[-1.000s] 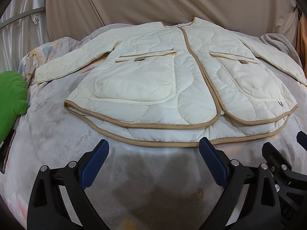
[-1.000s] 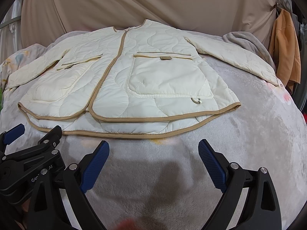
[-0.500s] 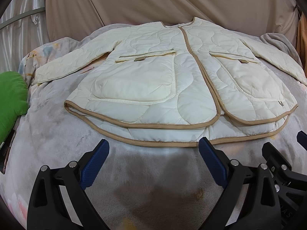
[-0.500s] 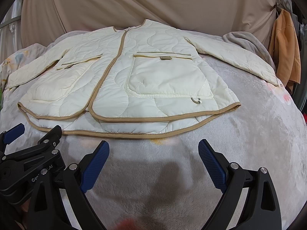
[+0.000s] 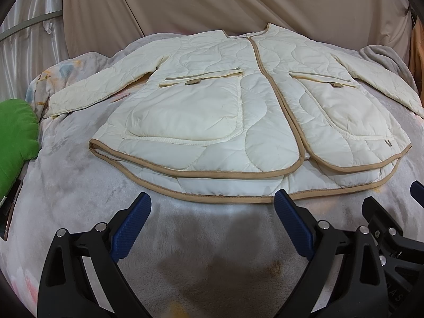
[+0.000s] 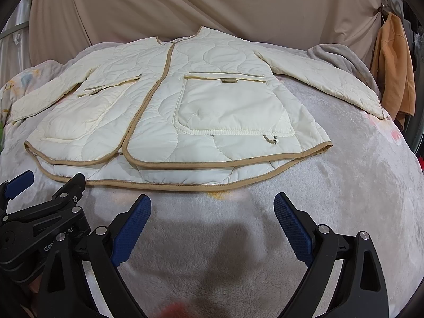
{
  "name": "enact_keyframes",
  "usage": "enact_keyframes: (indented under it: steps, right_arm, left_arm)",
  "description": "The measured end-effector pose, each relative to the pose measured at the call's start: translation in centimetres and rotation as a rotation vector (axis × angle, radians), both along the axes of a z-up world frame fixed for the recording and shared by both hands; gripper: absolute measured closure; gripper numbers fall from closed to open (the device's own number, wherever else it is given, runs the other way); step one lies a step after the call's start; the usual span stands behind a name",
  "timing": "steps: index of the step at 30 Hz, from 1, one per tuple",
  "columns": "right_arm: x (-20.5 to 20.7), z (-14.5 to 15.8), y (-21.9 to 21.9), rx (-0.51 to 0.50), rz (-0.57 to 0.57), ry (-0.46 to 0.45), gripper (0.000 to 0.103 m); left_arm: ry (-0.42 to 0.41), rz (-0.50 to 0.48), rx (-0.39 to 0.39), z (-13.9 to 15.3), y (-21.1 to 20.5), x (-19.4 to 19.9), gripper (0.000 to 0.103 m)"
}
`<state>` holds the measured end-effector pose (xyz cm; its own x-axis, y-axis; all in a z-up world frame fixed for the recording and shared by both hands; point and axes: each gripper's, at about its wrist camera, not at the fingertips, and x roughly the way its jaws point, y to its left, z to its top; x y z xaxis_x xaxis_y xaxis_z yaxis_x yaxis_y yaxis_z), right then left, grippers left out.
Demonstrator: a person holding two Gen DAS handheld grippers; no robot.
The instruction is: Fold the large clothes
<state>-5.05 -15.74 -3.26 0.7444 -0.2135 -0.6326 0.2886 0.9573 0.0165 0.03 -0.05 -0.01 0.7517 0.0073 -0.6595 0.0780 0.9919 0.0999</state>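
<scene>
A cream quilted jacket (image 5: 238, 111) with tan trim lies flat and face up on a grey fleece blanket (image 5: 79, 185), sleeves spread to both sides. It also shows in the right wrist view (image 6: 185, 111). My left gripper (image 5: 212, 206) is open and empty, hovering just in front of the jacket's hem. My right gripper (image 6: 212, 206) is open and empty, also just short of the hem, to the right of the left one. The left gripper shows at the lower left of the right wrist view (image 6: 39, 212).
A green cushion (image 5: 16, 132) lies at the blanket's left edge. A beige sheet (image 5: 238, 5) hangs behind. An orange garment (image 6: 394, 69) hangs at the far right. A grey blanket fold (image 6: 341, 58) lies behind the right sleeve.
</scene>
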Motion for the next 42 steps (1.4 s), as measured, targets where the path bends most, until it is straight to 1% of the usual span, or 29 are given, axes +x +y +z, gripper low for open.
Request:
enact_keyframes:
  steps: [14,23,38,42]
  right_arm:
    - [0.02,-0.04,0.04,-0.002,0.000,0.001,0.011]
    - [0.00,-0.07,0.08,-0.003,0.000,0.000,0.011]
    - [0.01,-0.01,0.10,0.002,0.002,0.004,0.011]
    - [-0.04,0.03,-0.31,0.019,0.011,0.005,0.011]
  left_arm:
    - [0.002,0.000,0.001,0.00,0.00,0.01,0.012]
    - [0.005,0.000,0.002,-0.73,0.24,0.03,0.012]
    - [0.006,0.003,0.014,-0.53,0.30,0.04,0.012]
    - [0.023,-0.009,-0.009,-0.59,0.45,0.18,0.012]
